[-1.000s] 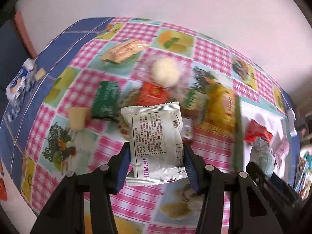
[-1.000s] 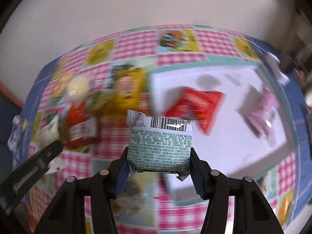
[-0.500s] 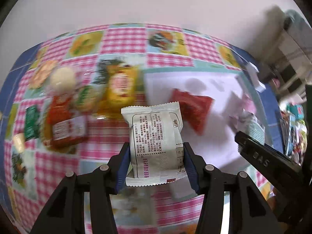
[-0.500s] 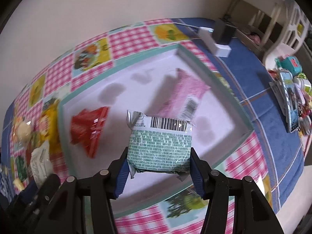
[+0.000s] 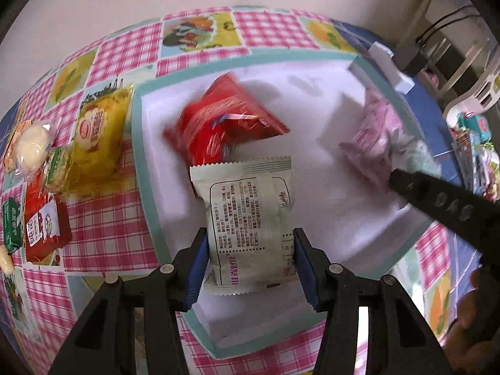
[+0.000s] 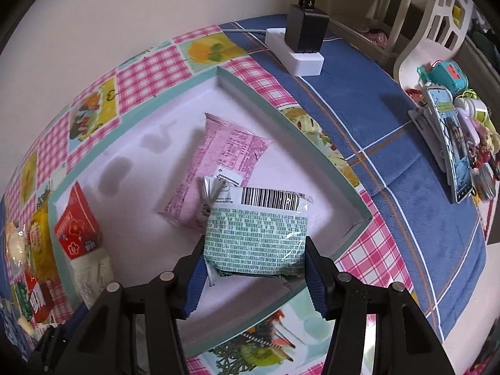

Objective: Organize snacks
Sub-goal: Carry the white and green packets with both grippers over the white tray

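Observation:
My left gripper [image 5: 250, 265] is shut on a pale green snack packet [image 5: 248, 218] and holds it over the white tray [image 5: 137, 143] with the teal rim. My right gripper [image 6: 254, 273] is shut on a green-patterned packet with a barcode [image 6: 256, 234], also over the tray [image 6: 250, 90]. In the tray lie a red packet [image 5: 218, 128] and a pink packet [image 6: 215, 168]. The red packet also shows in the right wrist view [image 6: 78, 222]. The right gripper's body [image 5: 443, 200] shows at the right of the left wrist view.
Left of the tray lie several loose snacks: a yellow bag [image 5: 97, 131], a round white bun [image 5: 29, 147], a red box [image 5: 43, 222] and a green pack [image 5: 12, 225]. A white power strip with a black charger [image 6: 303, 40] and a phone with trinkets [image 6: 453, 143] sit on the blue cloth.
Both grippers have swung right from the loose snacks to above the tray, each still holding its packet. The right gripper now hangs over the tray's right part beside the pink packet.

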Available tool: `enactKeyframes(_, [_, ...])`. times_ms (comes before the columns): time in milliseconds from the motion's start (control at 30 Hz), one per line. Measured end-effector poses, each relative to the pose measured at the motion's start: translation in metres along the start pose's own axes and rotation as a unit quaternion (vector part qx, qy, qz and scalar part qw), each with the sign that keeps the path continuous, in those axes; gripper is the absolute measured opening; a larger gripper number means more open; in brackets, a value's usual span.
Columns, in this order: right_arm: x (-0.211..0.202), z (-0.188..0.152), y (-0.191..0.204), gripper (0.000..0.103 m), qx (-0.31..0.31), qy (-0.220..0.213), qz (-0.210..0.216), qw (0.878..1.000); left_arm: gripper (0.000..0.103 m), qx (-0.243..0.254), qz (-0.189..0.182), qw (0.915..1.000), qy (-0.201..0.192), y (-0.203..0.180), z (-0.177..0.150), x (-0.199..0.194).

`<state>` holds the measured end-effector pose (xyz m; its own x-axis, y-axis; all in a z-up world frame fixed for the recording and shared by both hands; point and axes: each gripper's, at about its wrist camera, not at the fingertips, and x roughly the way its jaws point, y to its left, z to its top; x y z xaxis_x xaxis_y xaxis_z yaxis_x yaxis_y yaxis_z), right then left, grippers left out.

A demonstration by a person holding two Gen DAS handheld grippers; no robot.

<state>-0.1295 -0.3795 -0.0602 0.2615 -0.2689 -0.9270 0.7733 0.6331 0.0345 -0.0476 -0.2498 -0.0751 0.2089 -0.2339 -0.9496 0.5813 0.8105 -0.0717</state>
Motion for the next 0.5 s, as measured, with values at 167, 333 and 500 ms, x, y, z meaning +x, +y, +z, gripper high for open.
enactKeyframes(167, [0.003, -0.001, -0.002, 0.059, 0.009, 0.008, 0.008, 1.000, 0.054, 0.003, 0.018, 0.9998, 0.005, 0.006, -0.005, 0.007])
enactKeyframes(333, [0.006, -0.003, -0.003, 0.059, 0.010, 0.016, 0.004, 1.000, 0.054, 0.005, 0.028, 0.9996, 0.005, 0.011, -0.009, 0.007])
enactKeyframes(500, [0.007, -0.006, -0.003, 0.059, 0.012, 0.025, 0.006, 1.000, 0.054, -0.020, 0.030, 0.9994, 0.005, 0.034, -0.015, 0.002])
